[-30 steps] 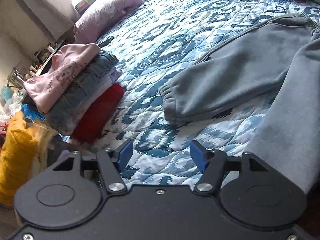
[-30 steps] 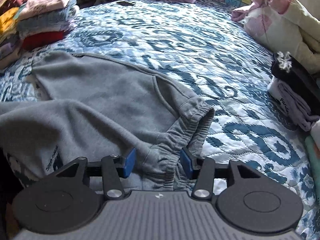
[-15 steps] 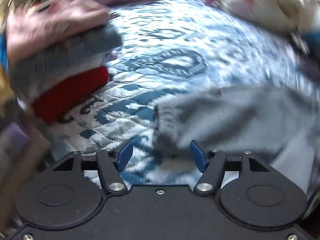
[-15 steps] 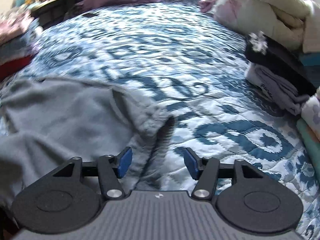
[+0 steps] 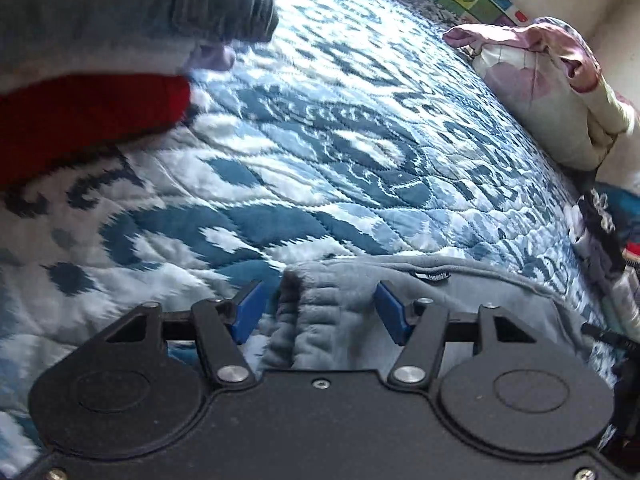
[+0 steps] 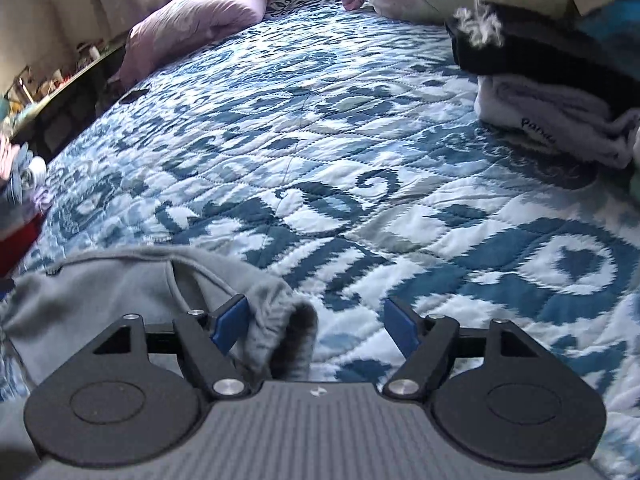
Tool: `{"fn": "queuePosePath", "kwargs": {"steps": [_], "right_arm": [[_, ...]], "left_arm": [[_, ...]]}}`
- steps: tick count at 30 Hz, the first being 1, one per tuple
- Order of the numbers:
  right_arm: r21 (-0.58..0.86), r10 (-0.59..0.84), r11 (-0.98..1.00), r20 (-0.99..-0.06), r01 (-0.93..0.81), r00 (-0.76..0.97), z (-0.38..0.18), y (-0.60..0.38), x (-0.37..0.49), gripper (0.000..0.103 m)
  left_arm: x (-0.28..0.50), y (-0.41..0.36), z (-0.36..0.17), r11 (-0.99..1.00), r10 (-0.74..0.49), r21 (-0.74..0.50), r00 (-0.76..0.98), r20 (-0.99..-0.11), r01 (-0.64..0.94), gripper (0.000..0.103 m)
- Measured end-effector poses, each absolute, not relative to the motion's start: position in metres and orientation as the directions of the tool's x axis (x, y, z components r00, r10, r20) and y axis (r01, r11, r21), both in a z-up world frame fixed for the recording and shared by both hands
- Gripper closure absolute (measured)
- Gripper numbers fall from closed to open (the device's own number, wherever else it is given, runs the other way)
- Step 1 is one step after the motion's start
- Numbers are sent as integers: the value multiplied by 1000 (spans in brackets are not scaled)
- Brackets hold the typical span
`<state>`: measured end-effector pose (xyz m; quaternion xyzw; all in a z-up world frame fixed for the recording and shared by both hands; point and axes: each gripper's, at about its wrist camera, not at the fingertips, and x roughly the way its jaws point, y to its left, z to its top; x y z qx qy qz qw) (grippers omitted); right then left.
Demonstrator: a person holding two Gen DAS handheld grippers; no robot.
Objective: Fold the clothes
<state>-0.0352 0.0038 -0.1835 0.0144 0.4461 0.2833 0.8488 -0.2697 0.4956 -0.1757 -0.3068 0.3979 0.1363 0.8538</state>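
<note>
Most of the grey sweatpants (image 5: 460, 296) hide beneath both tools on the quilted bed (image 5: 320, 160). Left tool (image 5: 316, 310), angled down, has just been narrowing, spread astride a ribbed cuff. Right tool (image 6: 316, 322), just widening, stands spread, the other cuff (image 6: 280, 328) beside its left pad.

the quilt (image 6: 360, 152) is stitched cloth with a slight sheen. the sweatpants (image 5: 340, 320) are matt grey fleece, ribbed at the cuff. each gripper (image 5: 318, 310) is matt black, probably plastic, with smooth blue pads (image 6: 230, 322).
</note>
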Motion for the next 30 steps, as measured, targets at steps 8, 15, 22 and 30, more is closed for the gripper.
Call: {"fn": "queuePosePath", "kwargs": {"steps": [8,15,22,30], "right_arm": [[290,548,781,-743,-553,384,-195,28,-39,77],[335,601,775,-651,-536,464,-150,11,-35,86],[340,575,814,-584,-470,573,-115,-5,-5,86],[258,436,893,-697,-369,569,-140,2,21,57]], "left_arm": [[-263,482,-173,832,5,-351,638,-770,-430,79],[-255,462,-118,920,73,-265,792,-606,-288,79],[-217,463,-89,922,114,-266,853,-509,-282,78],[-204,457,-143,906,222,-101,666,-712,-410,51]]}}
